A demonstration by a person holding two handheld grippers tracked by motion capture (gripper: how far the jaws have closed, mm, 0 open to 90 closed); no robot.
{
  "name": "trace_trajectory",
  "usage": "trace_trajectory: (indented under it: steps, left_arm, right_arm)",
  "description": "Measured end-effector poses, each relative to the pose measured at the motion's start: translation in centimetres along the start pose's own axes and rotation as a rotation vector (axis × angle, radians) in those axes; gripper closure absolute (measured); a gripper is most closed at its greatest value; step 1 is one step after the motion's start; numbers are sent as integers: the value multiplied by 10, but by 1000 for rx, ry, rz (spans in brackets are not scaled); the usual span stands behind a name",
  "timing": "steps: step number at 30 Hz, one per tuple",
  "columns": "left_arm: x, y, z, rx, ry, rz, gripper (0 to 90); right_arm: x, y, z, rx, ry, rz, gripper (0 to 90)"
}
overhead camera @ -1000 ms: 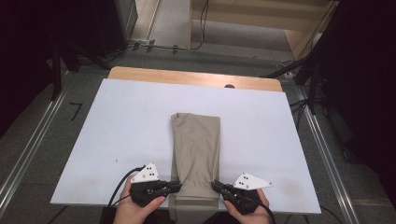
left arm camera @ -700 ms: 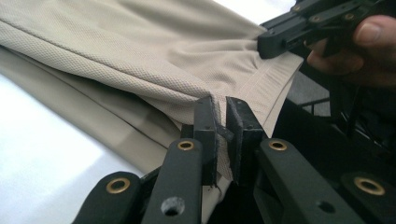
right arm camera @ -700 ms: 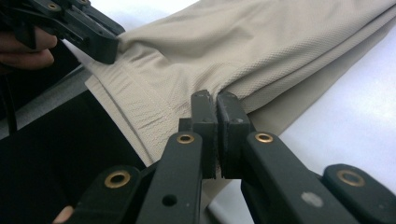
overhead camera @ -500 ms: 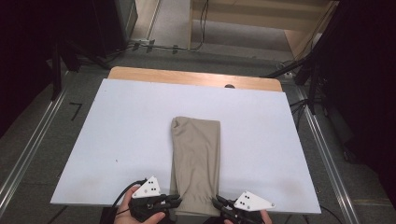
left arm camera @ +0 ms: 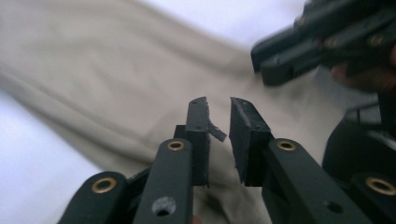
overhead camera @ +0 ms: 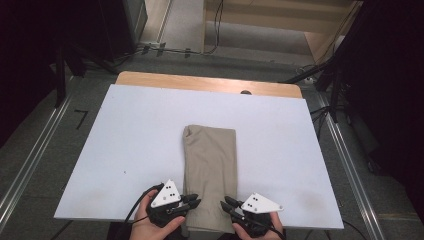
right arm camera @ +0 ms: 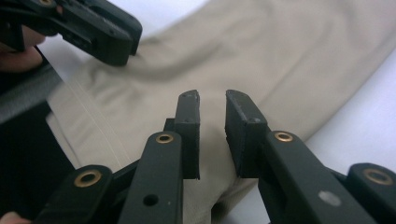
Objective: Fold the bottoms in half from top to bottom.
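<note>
Cloth: folded tan cloth (overhead camera: 210,175) lies at the table's (overhead camera: 125,130) near middle | Tools: your left gripper (overhead camera: 192,202) and right gripper (overhead camera: 227,204) just closed a bit, small gap, holding nothing | Feel: soft, light, floppy | Grab: pinch its near corners.

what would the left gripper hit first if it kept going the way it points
Most likely the folded beige cloth just ahead of the left gripper; its slightly parted jaws, which have just been closing, hold nothing. Depth is unclear.
</note>
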State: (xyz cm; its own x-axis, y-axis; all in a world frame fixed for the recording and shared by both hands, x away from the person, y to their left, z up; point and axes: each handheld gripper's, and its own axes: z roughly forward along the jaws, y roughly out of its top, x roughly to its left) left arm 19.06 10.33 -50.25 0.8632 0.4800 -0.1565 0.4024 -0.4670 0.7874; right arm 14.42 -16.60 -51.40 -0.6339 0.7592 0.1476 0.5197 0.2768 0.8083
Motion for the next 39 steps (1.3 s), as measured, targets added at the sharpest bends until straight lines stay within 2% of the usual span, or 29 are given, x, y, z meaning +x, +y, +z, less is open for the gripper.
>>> trace_trajectory:
  steps: [2, 5, 10, 12, 13, 14, 16, 17, 18, 21, 23, 25, 30, 33, 35, 39]
  left_arm:
    - [4, -9, 0, 30, 13, -31, 787]
    - [8, -16, -2, 29, 4, -67, 786]
    - [10, -16, -3, 28, -6, -75, 772]
    - [11, -15, -6, 8, -38, -105, 694]
    - [14, -12, -9, -30, -95, -157, 630]
    - [15, -10, -11, -53, -127, -174, 545]
    - [15, 2, -17, -70, -103, -126, 426]
    - [17, 10, -19, -73, -103, -103, 363]
    - [21, 16, -20, -81, -107, -100, 306]
    - [35, 31, -22, -104, -84, -73, 184]
    - [50, 41, -20, -127, -93, -75, 127]
    - [65, 50, -16, -145, -98, -87, 117]
    - [99, 72, -2, -146, -56, -95, 109]
    - [119, 81, 8, -127, -47, -98, 108]
    - [132, 85, 15, -129, -42, -109, 108]
    - [159, 91, 28, -104, -34, -124, 106]
  right_arm:
    - [-2, -4, 3, 35, 3, 4, 738]
    - [-6, -13, 1, 63, 9, 21, 742]
    - [-10, -18, -8, 70, 7, 15, 755]
    - [-11, -19, -11, 67, 3, 22, 723]
    - [-12, -18, -13, 65, 4, 19, 689]
    - [-13, -16, -16, 58, 9, 14, 642]
    - [-16, -10, -20, 40, 26, 7, 542]
    - [-17, -7, -21, 35, 19, 0, 498]
    - [-21, -2, -23, 18, 5, -2, 465]
    - [-34, 15, -26, -16, -36, 11, 382]
    - [-42, 26, -25, -35, -48, 3, 347]
    - [-53, 39, -21, -39, -44, -4, 246]
    - [-79, 68, 0, -36, 8, -15, 0]
    - [-96, 81, 15, -31, 48, -6, 0]
    - [-107, 87, 26, -19, 33, -8, 0]
    - [-128, 99, 45, 5, 37, -1, 0]
